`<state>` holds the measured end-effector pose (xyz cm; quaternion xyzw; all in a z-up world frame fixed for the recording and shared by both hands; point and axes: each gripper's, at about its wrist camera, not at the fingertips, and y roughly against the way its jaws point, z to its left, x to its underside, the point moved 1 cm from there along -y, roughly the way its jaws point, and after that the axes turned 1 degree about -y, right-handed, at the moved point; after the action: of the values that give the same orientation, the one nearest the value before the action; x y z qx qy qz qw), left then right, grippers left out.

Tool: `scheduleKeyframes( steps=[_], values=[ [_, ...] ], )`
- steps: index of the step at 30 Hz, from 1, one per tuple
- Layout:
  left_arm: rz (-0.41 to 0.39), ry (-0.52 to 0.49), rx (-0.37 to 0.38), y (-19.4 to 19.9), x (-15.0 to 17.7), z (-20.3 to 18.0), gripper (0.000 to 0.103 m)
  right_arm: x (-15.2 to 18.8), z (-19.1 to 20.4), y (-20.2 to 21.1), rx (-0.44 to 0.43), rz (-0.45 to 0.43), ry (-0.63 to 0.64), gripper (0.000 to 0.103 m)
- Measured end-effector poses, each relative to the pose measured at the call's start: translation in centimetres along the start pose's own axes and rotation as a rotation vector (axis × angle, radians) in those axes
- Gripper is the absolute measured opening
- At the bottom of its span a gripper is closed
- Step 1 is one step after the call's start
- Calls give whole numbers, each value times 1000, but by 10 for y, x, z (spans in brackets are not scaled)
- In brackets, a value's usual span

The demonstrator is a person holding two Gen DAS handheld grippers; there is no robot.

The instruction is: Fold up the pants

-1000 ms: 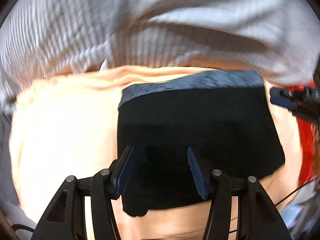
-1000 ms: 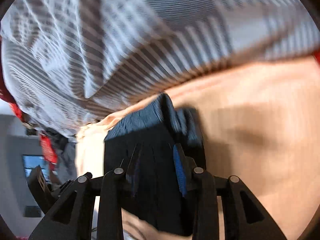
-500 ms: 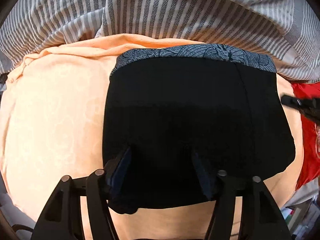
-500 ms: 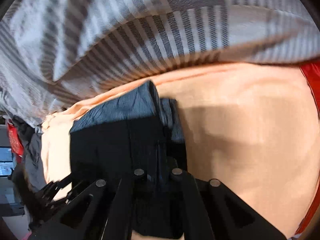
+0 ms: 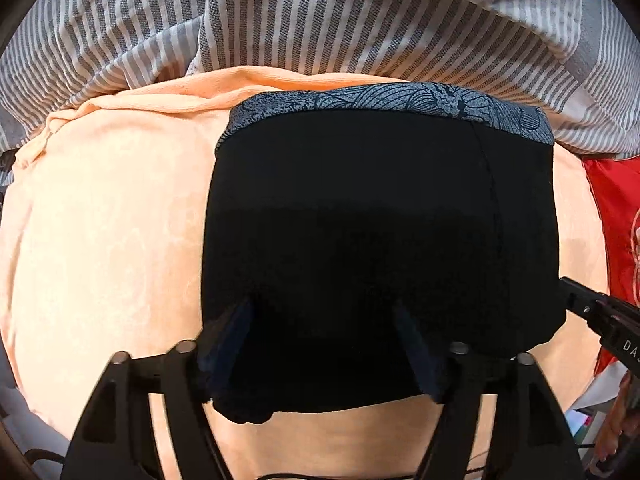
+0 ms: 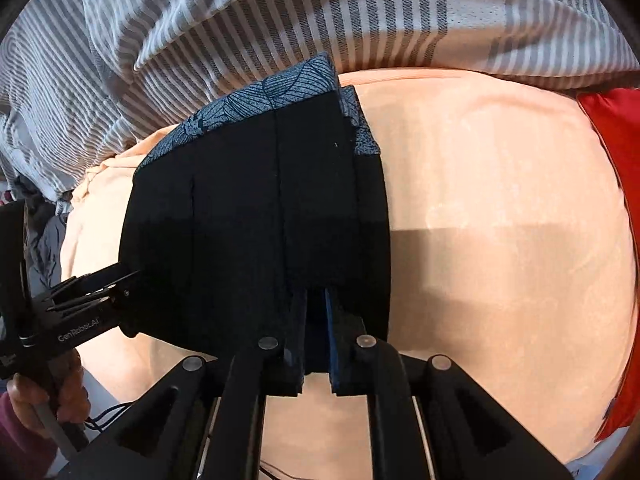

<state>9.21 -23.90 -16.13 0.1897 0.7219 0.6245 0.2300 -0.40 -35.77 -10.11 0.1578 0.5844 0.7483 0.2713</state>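
Left wrist view first: left gripper (image 5: 324, 336) pointing down over the near edge of the black pants (image 5: 380, 220), jaws wide and opening, dark cloth lying between the fingers (image 5: 230, 338) but no pad seen pressing on it — released, by the look of it. Right wrist view: right gripper (image 6: 316, 330) nearly closed, fingers (image 6: 298, 332) pinched on the near hem of the pants (image 6: 256, 208), a thin fold of cloth in the narrow gap. Pants folded into a compact block on the peach blanket (image 5: 104, 240), patterned blue waistband (image 5: 392, 100) at the far edge against the striped grey bedding (image 5: 320, 20). Likely step: squaring and flattening the fold. Best done with a low, even drag on the pinched hem, layers kept aligned, no lifting that would spill the stack. Shown only from the right: stacked layers stepped along the right edge, and a person's hand (image 6: 48, 384) on the left tool. Shown only from the left — the full top face of the fold, smooth, and a red cloth (image 5: 616, 216) beside it.
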Motion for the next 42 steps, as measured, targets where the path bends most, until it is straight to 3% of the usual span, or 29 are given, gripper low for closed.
scheduleKeyframes(
  steps=[6, 10, 15, 19, 28, 32, 42],
  values=[
    [-2, -3, -19, -2, 0, -5, 75, 1, 1, -5, 12, 7, -16, 20],
    [-2, -6, -23, -2, 0, -8, 75, 3, -4, -5, 33, 5, -31, 37],
    [-1, -7, -28, -2, 0, -8, 75, 6, -9, -2, 25, 16, -42, 39],
    [-15, -4, -31, 8, 1, -4, 75, 5, -13, 1, 32, 22, -45, 51],
    [-16, 5, -48, 22, 5, 16, 75, 11, -22, 6, 53, 29, -76, 54],
    [-55, 28, -49, 29, 5, 25, 75, 17, -27, 7, 126, 44, -58, 56],
    [-38, 88, -13, 32, -4, 56, 75, 13, -37, 12, 75, 48, -91, 59]
  ],
)
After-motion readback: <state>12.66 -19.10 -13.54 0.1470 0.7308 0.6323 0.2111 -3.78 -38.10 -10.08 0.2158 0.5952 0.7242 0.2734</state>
